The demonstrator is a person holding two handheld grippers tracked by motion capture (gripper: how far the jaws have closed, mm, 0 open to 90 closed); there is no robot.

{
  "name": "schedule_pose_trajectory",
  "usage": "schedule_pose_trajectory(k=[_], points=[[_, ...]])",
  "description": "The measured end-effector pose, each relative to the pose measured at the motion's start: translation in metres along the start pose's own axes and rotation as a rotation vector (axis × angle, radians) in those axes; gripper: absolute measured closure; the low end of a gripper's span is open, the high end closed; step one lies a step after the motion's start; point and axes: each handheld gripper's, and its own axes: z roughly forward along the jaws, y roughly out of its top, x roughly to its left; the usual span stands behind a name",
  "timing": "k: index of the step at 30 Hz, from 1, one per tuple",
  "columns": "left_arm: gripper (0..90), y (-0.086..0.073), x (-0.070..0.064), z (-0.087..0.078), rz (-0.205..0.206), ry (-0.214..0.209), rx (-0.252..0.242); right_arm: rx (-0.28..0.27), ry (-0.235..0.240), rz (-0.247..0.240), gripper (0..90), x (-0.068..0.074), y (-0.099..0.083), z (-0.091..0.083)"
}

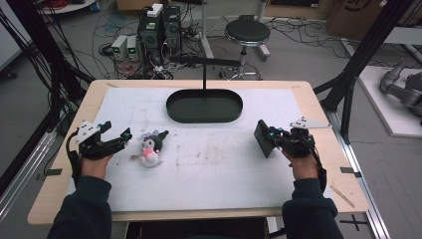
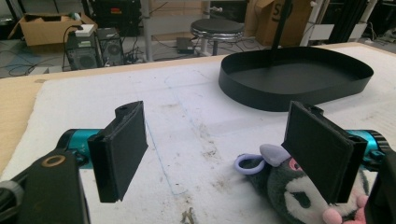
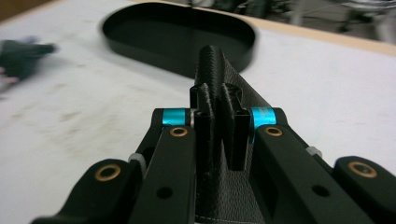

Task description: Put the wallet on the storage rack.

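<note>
A small plush toy [image 1: 151,147], dark grey with a white face and pink body, lies on the white mat left of centre. My left gripper [image 1: 119,135] is open just to its left. In the left gripper view the plush toy [image 2: 289,191] lies by the right jaw, and the gap of the left gripper [image 2: 224,154] holds nothing. My right gripper [image 1: 274,135] is shut on a flat black textured wallet-like piece [image 1: 262,138], held on edge above the mat. The same piece [image 3: 219,60] sticks up between the jaws of the right gripper [image 3: 220,119]. The plush is blurred at far left there.
A black oval tray [image 1: 171,107] sits at the mat's back centre, with a thin black pole [image 1: 204,74] rising from it. The tray [image 2: 261,95] lies ahead of the left gripper. Bare wooden table edges [image 1: 338,149] border the mat. A stool [image 1: 247,33] stands behind.
</note>
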Motion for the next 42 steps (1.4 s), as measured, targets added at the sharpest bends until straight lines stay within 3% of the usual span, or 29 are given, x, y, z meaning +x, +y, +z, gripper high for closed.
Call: schedule_pose_trajectory(k=[1,3,4,5,8,12,14,18,23,27,29,34,38,40,42], points=[[21.1,0.000,0.000,0.000,0.002,0.001,0.001,-0.001,-0.042,0.007,85.1,-0.008,0.000,0.000],[21.1,0.000,-0.001,0.000,0.001,0.000,0.003,0.004,-0.067,0.032,85.1,-0.020,0.000,0.002],[21.1,0.000,-0.001,0.000,0.001,0.000,0.003,0.004,-0.067,0.032,85.1,-0.020,0.000,0.002],[21.1,0.000,-0.001,0.000,-0.001,0.001,0.001,0.017,-0.076,0.073,85.0,-0.035,-0.001,0.004],[21.1,0.000,-0.002,0.001,0.003,0.000,0.003,0.038,-0.085,0.114,84.7,-0.052,-0.003,0.006],[21.3,0.000,-0.002,0.002,0.002,0.006,0.006,0.014,-0.070,0.125,82.5,-0.059,-0.009,0.004],[21.3,0.000,-0.002,0.001,0.005,0.004,0.006,-0.013,-0.070,0.108,74.2,-0.057,-0.010,0.004],[21.3,0.000,-0.002,0.001,0.002,0.003,0.001,-0.079,-0.113,0.048,37.0,-0.050,-0.008,0.000],[21.2,0.000,-0.002,0.001,0.003,0.003,0.000,-0.086,-0.160,0.016,20.7,-0.041,-0.009,-0.002],[21.2,0.000,-0.002,0.001,0.003,0.001,-0.004,-0.035,-0.198,0.002,20.7,-0.040,-0.015,0.006],[21.3,0.000,-0.002,0.001,0.003,0.000,-0.003,-0.001,-0.193,0.010,21.1,-0.041,-0.019,0.012],[21.3,0.000,-0.002,0.001,0.004,0.001,-0.002,0.079,-0.152,0.004,43.8,-0.040,-0.023,0.023],[21.2,0.000,-0.002,0.001,0.007,0.001,0.000,0.077,-0.170,0.002,52.5,-0.037,-0.022,0.023],[21.3,0.000,-0.003,0.001,0.010,0.002,0.001,0.083,-0.171,0.016,67.0,-0.038,-0.022,0.023],[21.3,0.000,-0.003,0.001,0.011,0.003,0.001,0.087,-0.184,0.014,74.7,-0.037,-0.020,0.023]])
